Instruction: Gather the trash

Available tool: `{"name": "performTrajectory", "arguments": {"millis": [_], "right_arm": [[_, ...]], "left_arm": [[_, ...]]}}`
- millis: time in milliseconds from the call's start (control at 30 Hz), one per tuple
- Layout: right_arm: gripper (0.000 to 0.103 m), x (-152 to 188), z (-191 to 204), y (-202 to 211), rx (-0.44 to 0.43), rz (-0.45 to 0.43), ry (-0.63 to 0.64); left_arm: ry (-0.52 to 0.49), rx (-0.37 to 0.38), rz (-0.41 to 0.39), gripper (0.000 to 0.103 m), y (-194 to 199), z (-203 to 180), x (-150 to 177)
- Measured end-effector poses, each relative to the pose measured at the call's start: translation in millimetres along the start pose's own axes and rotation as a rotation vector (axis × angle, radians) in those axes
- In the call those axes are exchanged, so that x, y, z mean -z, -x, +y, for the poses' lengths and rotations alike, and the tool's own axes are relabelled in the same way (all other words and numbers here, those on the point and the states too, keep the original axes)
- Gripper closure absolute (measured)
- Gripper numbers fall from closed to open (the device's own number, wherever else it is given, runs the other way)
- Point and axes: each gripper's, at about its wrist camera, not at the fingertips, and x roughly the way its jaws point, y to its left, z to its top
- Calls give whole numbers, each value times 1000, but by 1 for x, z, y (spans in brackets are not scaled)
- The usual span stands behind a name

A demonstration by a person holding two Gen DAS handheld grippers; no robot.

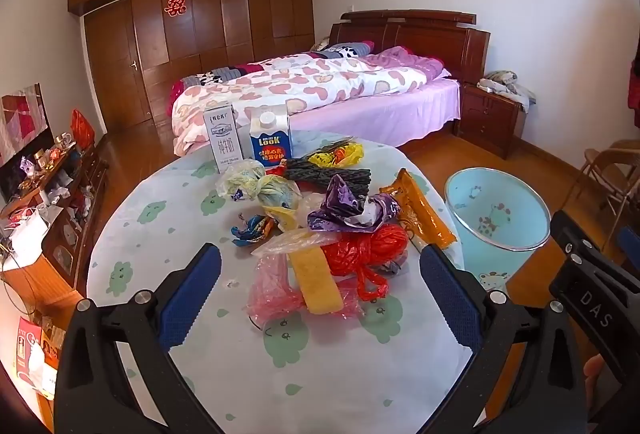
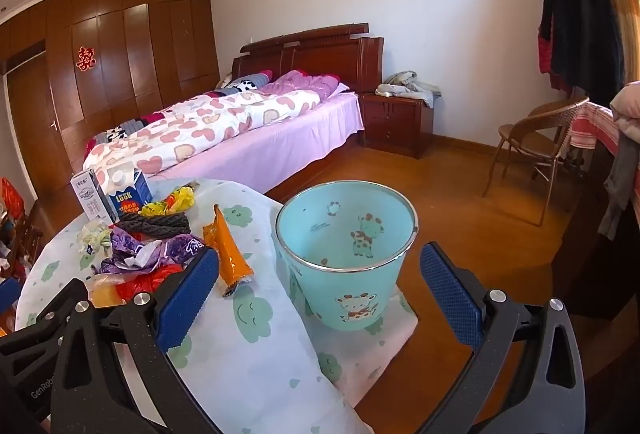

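A heap of trash lies on the round table (image 1: 168, 218): a red plastic bag (image 1: 368, 250), a yellow strip (image 1: 316, 280), a pink bag (image 1: 272, 286), a purple wrapper (image 1: 348, 208), an orange wrapper (image 1: 420, 214) and dark packets (image 1: 328, 176). My left gripper (image 1: 320, 294) hovers open just in front of the heap, with nothing between its blue pads. To the right of the table stands a light blue bin (image 2: 344, 258), with nothing seen inside it. My right gripper (image 2: 320, 298) is open in front of the bin, nothing held. The orange wrapper (image 2: 228, 250) lies by its left finger.
Two cartons, a white milk box (image 1: 222, 138) and a blue one (image 1: 270, 140), stand at the table's far edge. Behind is a bed (image 1: 320, 86) with a nightstand (image 1: 492, 114). A wicker chair (image 2: 536, 142) stands on the right, a cluttered cabinet (image 1: 60, 202) on the left.
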Motion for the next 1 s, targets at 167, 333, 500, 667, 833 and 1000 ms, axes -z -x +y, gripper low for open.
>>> {"name": "performTrajectory", "arguments": {"millis": [167,333,500,667,833,1000], "right_arm": [[4,0,-2,-2,1,2,-7],[4,5,-1,-6,0,8,-6],[4,7,3,-2,-2,11,-1],[4,1,3,-4,-5,27,13],[4,2,5,-4,-9,29,21],[4,0,4,-5,-5,31,17]], "left_arm": [[4,2,5,6,-3,0,0],[6,5,-5,6,1,3,0],[9,5,-6,6,1,3,1],[15,-1,-12,6,5,5,-2],[27,-1,-13,6,3,7,-4],[18,-1,-19,6,3,6,-3]]}}
